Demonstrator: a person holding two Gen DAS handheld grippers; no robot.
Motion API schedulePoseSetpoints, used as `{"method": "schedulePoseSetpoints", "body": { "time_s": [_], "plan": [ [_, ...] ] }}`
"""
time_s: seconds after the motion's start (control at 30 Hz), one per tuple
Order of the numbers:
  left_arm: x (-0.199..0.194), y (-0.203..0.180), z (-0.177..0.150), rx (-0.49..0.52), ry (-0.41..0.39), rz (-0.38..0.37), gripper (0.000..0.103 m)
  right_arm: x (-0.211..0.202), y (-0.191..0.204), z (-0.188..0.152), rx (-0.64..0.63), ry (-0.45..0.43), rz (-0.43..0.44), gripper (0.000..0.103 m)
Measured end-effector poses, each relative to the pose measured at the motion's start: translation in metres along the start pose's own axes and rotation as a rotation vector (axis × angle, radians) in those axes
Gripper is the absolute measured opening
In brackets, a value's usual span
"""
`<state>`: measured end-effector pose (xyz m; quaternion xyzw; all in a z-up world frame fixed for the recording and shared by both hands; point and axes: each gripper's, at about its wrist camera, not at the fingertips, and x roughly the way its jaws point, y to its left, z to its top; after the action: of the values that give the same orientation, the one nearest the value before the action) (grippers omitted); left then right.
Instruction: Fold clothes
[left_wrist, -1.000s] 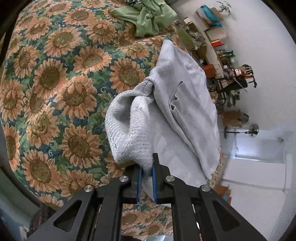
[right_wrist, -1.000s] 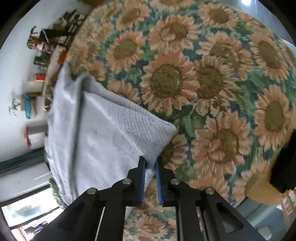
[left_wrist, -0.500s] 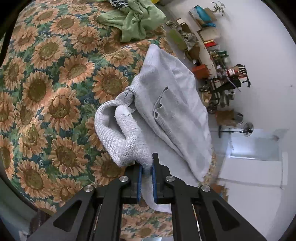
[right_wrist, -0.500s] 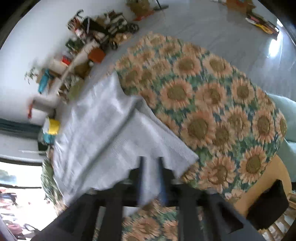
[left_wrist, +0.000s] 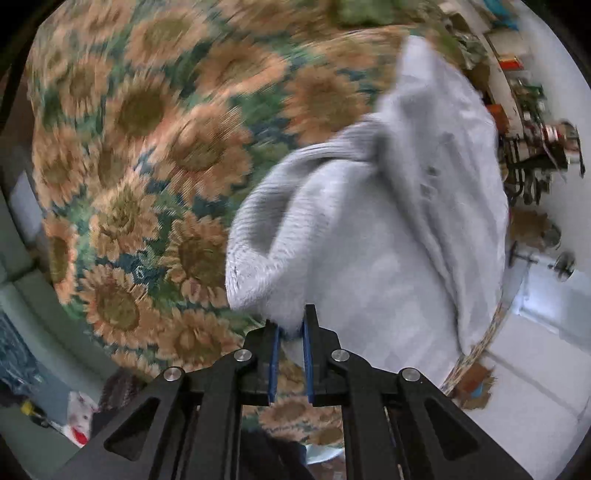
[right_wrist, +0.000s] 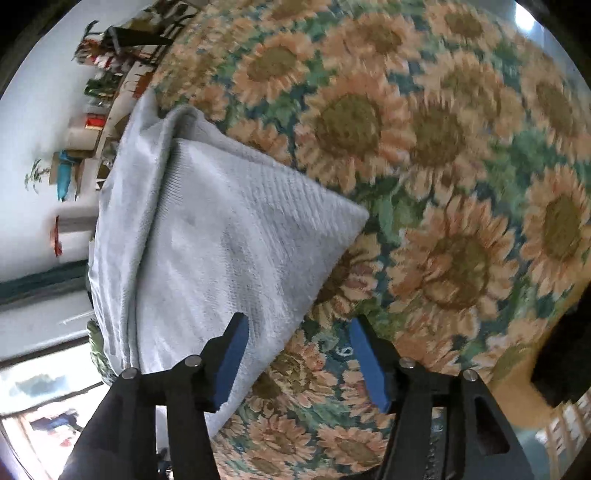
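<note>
- Sweater (left_wrist: 376, 236): pale grey knit, draped over the sunflower cloth (left_wrist: 147, 147) near its edge, part doubled over.
- Left tongs (left_wrist: 290, 338): nearly closed, pinching a thick ribbed fold.
- Right tongs (right_wrist: 299, 343): spread wide, gripping nothing; one pad rests against the knit's edge.
- Handling, as I judge: soft, limp, light, stretchy; sags between holds.
- Hold: best at ribbed hems or corners, both layers together.
</note>
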<state>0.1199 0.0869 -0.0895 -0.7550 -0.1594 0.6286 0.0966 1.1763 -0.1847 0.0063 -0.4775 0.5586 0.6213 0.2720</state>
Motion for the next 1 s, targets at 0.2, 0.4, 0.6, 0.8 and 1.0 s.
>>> {"method": "schedulePoseSetpoints", "body": {
  "time_s": [0.2, 0.4, 0.6, 0.8, 1.0],
  "plan": [
    [0.018, -0.181, -0.054, 0.412, 0.004, -0.029, 0.071, -0.013, 0.025, 0.001, -0.280, -0.096, -0.175, 0.071],
    [0.100, -0.332, -0.135, 0.612, 0.121, 0.007, 0.071, -0.004, 0.016, 0.022, -0.271, -0.054, -0.154, 0.071],
    [0.175, -0.403, -0.175, 0.691, 0.186, 0.099, 0.071, 0.001, 0.007, 0.047, -0.237, -0.012, -0.095, 0.071],
    [0.225, -0.435, -0.191, 0.694, 0.206, 0.209, 0.071, 0.017, 0.009, 0.052, -0.263, 0.025, -0.080, 0.072],
    [0.266, -0.446, -0.212, 0.770, 0.141, 0.419, 0.071, 0.024, 0.016, 0.053, -0.310, 0.038, -0.084, 0.084]
  ]
}}
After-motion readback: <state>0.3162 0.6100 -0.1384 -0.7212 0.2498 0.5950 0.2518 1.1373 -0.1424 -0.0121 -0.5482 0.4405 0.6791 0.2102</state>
